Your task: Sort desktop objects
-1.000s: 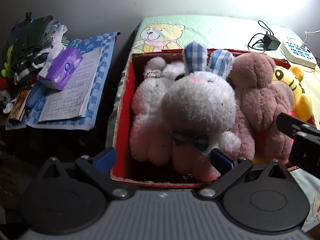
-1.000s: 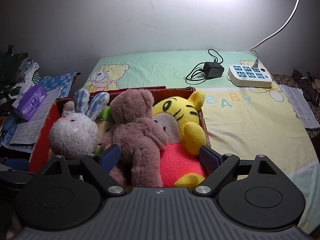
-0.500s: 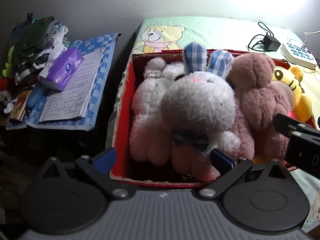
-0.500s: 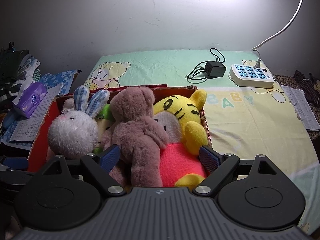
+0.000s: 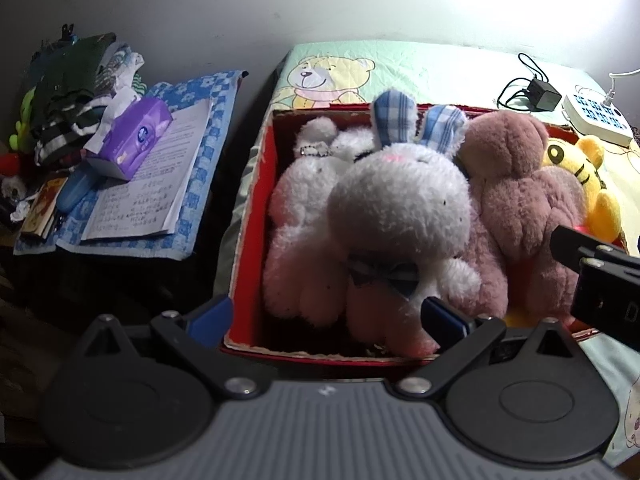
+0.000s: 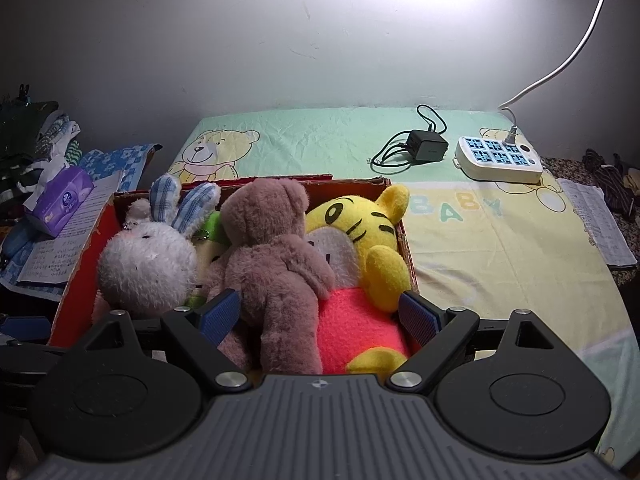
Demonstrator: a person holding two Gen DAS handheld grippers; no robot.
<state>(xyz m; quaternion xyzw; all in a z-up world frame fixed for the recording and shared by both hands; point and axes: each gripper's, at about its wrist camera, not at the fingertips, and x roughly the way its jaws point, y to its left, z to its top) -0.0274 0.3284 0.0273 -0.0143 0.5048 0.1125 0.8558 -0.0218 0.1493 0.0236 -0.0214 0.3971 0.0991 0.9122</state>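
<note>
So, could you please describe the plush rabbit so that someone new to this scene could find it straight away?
Look in the red cardboard box on the teddy-bear-print sheet; it is packed with soft toys. The plush rabbit sits at the left end, beside the brown teddy bear. Only it has a fluffy white head with upright blue-checked ears.

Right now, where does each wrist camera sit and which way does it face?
Left wrist: behind the open left gripper, facing the red box; the right gripper intrudes at right.
Right wrist: behind the open right gripper, facing the box's right half and power strip.
Shared: rabbit plush, brown bear, yellow tiger.
</note>
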